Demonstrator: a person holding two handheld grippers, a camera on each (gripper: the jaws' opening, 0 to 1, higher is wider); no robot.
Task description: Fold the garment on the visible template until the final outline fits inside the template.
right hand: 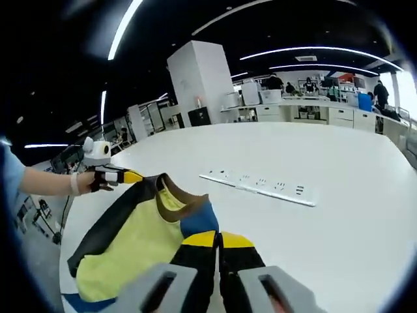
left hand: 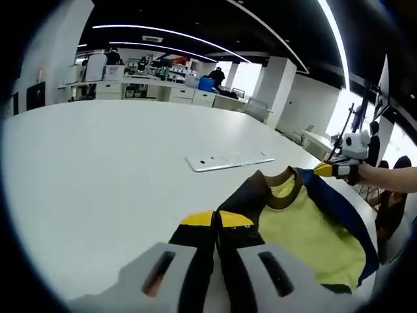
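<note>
We judge this to be an early fold: one yellow cloth garment (left hand: 306, 228) with dark sleeves, brown collar and blue trim lies on the round white bench (left hand: 98, 176), near the edge closest to us, held up at both shoulders. Our left gripper (left hand: 217, 220), yellow-tipped jaws closed together, pinches the dark shoulder cloth; our right gripper (right hand: 219, 240), closed likewise, grips the blue-and-dark shoulder. Each appears in the other's view at the garment's far corner. We see no marked template outline. Next, we would carry both shoulders together toward the hem, keeping the cloth flat. We count one garment, two grippers, one long white power strip (left hand: 229, 160).
</note>
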